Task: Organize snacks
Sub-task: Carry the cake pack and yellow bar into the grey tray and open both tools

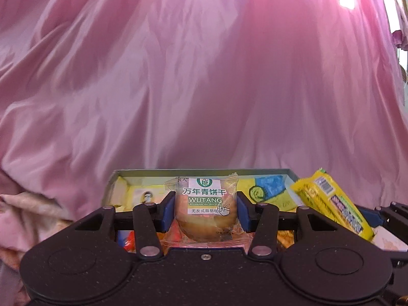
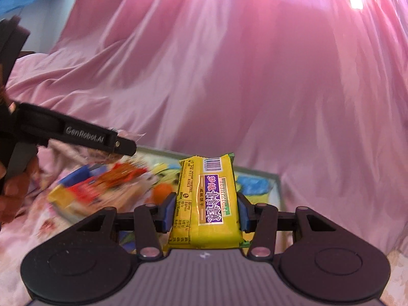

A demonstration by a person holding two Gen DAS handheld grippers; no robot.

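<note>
Clamped between the left hand-held gripper pads at lower centre sits a clear-wrapped WUTANG biscuit; the right hand-held gripper pinches a yellow cracker pack, both above the open box before pink cloth.

Clear-wrapped round biscuit and yellow cracker pack, both upright, clamped.

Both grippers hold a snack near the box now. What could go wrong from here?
1. The left gripper pinches a soft clear biscuit packet; it may slip or get crushed.
2. The yellow packet in the right gripper hangs close beside the left one, so they may collide over the box.
</note>
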